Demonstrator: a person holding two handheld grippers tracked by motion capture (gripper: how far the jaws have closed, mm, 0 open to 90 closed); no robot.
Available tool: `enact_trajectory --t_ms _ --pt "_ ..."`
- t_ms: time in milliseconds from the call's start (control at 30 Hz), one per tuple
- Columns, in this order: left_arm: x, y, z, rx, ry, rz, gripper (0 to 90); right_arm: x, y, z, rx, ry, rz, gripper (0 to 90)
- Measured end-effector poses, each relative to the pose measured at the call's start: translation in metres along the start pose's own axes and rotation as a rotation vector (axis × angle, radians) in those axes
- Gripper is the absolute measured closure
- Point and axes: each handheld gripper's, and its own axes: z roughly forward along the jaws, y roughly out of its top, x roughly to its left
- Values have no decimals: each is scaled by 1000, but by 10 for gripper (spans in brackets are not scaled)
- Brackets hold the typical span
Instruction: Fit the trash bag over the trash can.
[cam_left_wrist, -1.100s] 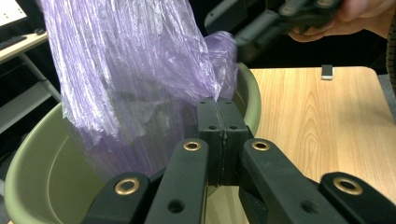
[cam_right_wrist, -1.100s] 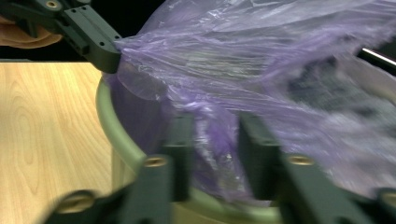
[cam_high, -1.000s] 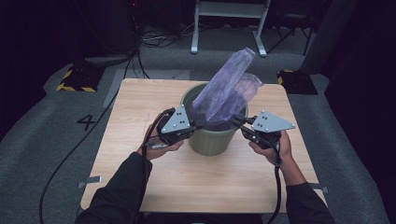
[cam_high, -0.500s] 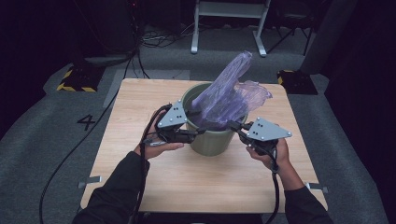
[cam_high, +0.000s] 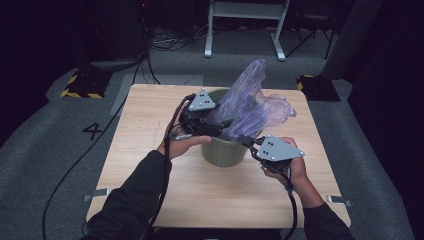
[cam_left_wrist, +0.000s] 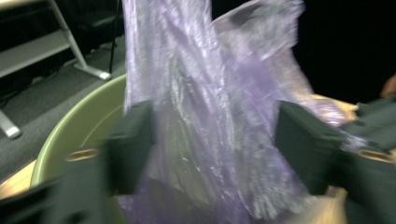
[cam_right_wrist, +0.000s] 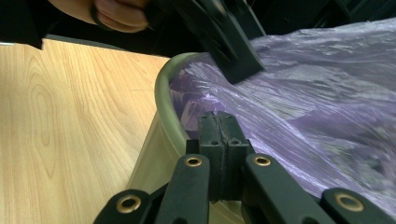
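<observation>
Left tongs (cam_left_wrist: 212, 140) half-open, just closing, around the purple bag (cam_high: 250, 107) above the bin (cam_high: 222, 152); right tongs (cam_right_wrist: 218, 126) pinch the bag's near edge.

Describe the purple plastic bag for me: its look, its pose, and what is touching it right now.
The purple plastic bag is thin, translucent, crinkled film. Its lower part sits inside the green bin on the wooden table, while the rest stands up loose and leans toward the far right, above the rim. The right gripper is shut, with the bag's edge at its tips by the near rim. The left gripper has its jaws apart with the film between them, having just been closing; whether the pads touch is unclear.
</observation>
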Motion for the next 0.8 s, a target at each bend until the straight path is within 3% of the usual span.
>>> enact_trajectory --t_ms 33,67,167,233,400,500,600,800 --pt "0 -1 0 -8 -1 17 523 1 0 0 -1 -2 -2 900" --pt "1 -2 -1 -18 -19 40 663 1 -1 -1 0 -5 3 894" --pt "-1 -5 -5 -30 -23 84 806 1 -3 -5 -10 -3 20 838" --pt "-3 -8 -10 -47 -31 101 862 1 -4 -9 -14 -10 43 719" --pt "-9 -17 -25 -96 -66 137 881 -6 -7 -24 -51 -21 130 480" --pt "-13 -26 -33 -123 -81 146 882 -14 -10 -33 -61 -62 172 367" --pt "-16 -35 -40 -134 -96 156 881 -26 -12 -40 -61 -111 215 294" --pt "-18 -45 -42 -143 -112 163 887 -63 -9 -44 -45 -257 210 264"
